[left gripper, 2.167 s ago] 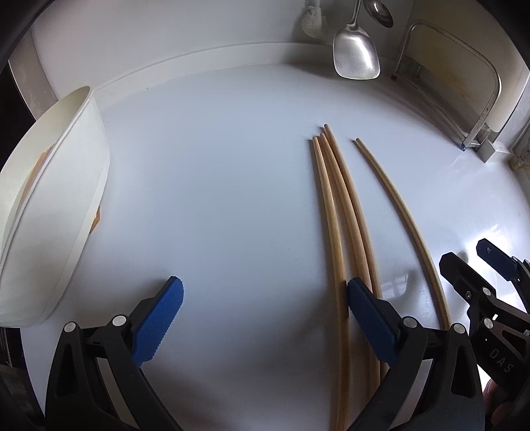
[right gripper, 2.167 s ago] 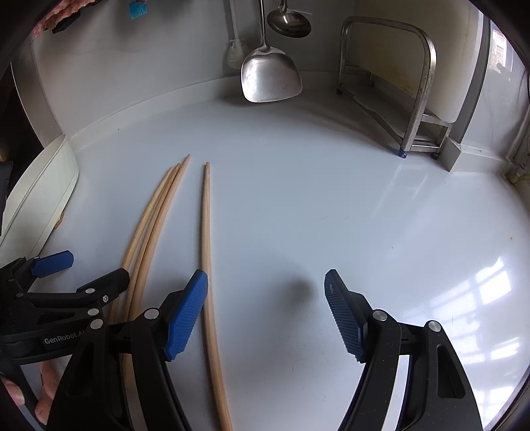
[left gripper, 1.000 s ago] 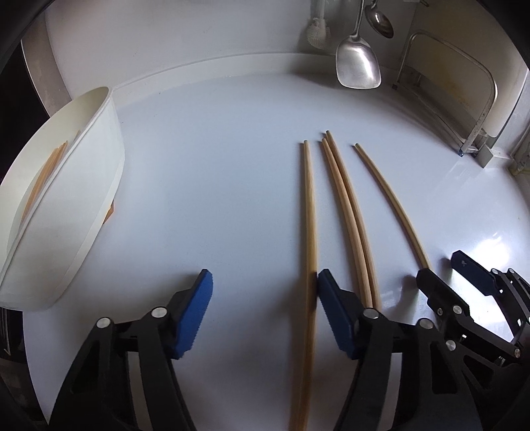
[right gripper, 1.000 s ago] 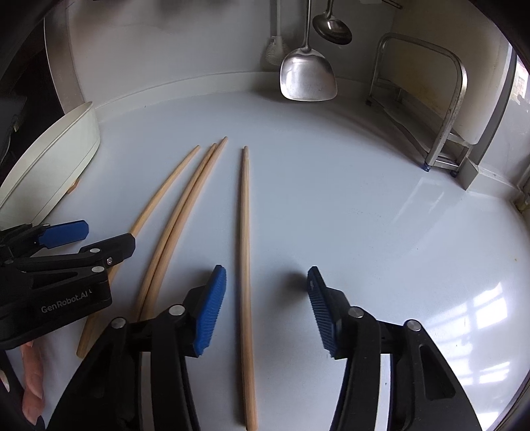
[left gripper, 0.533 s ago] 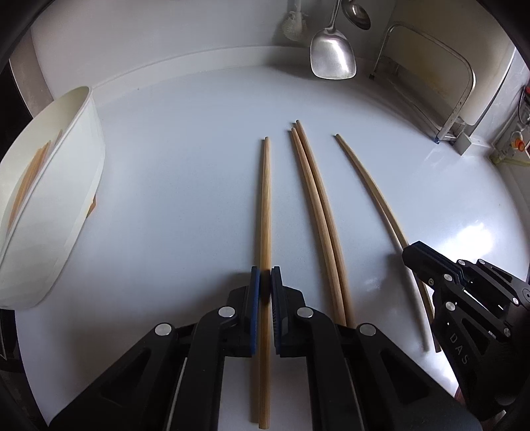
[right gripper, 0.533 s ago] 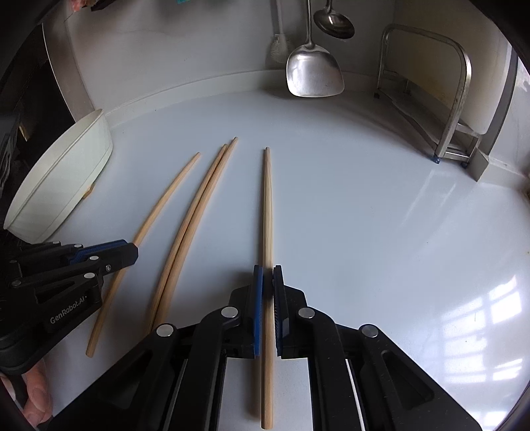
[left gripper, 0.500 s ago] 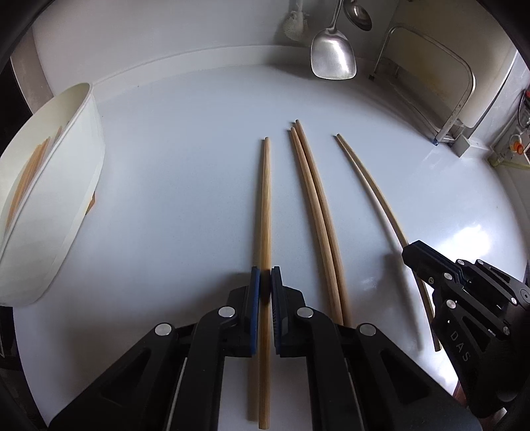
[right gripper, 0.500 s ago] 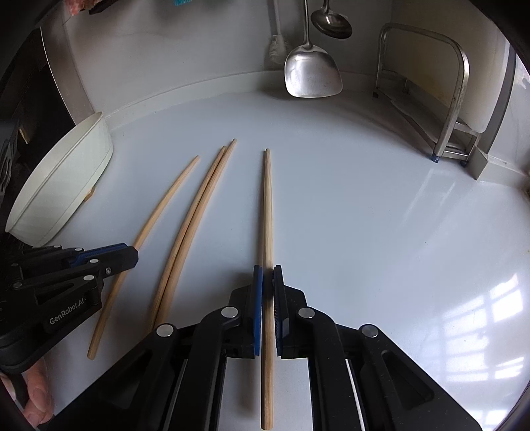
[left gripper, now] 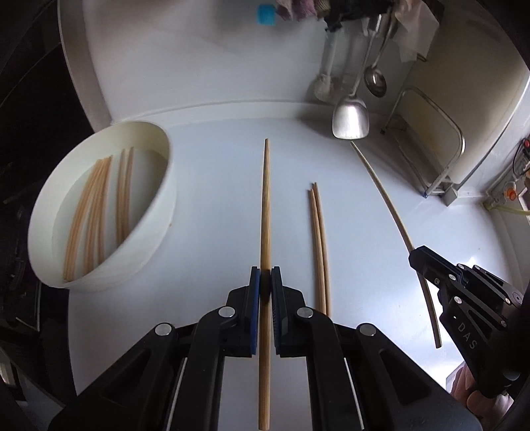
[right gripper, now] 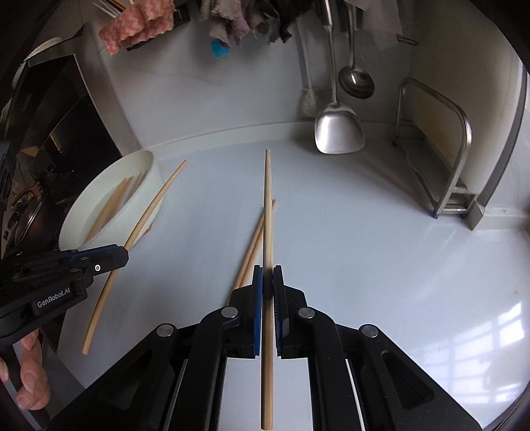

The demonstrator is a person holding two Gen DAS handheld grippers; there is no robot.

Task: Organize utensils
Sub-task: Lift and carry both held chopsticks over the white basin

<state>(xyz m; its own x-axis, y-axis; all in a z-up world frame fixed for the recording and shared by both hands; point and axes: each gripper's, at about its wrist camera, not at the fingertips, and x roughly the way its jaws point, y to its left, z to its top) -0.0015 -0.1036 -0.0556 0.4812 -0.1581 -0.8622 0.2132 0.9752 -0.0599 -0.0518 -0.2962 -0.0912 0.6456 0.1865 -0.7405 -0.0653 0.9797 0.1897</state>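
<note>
My left gripper (left gripper: 265,275) is shut on a long wooden chopstick (left gripper: 266,205), held off the white counter (left gripper: 215,185) and pointing away from me. My right gripper (right gripper: 267,275) is shut on a second chopstick (right gripper: 267,212), also raised. Each gripper shows in the other's view: the right gripper (left gripper: 419,258) at the right with its chopstick (left gripper: 387,205), the left gripper (right gripper: 116,257) at the left with its chopstick (right gripper: 149,205). Two more chopsticks (left gripper: 318,245) lie side by side on the counter between the grippers. A white bowl (left gripper: 155,218) at the left holds several chopsticks (left gripper: 92,205).
A steel spatula (left gripper: 350,119), a ladle (left gripper: 375,79) and a brush (left gripper: 323,88) hang on the back wall. A metal rack (right gripper: 440,155) stands at the back right corner. Cloths (right gripper: 139,23) hang above. A person's hand (right gripper: 29,381) grips the left tool. The counter's dark left edge is close to the bowl.
Both grippers shut on one chopstick each and lifted them off the counter. Both views have risen, so the inside of the bowl now shows.
</note>
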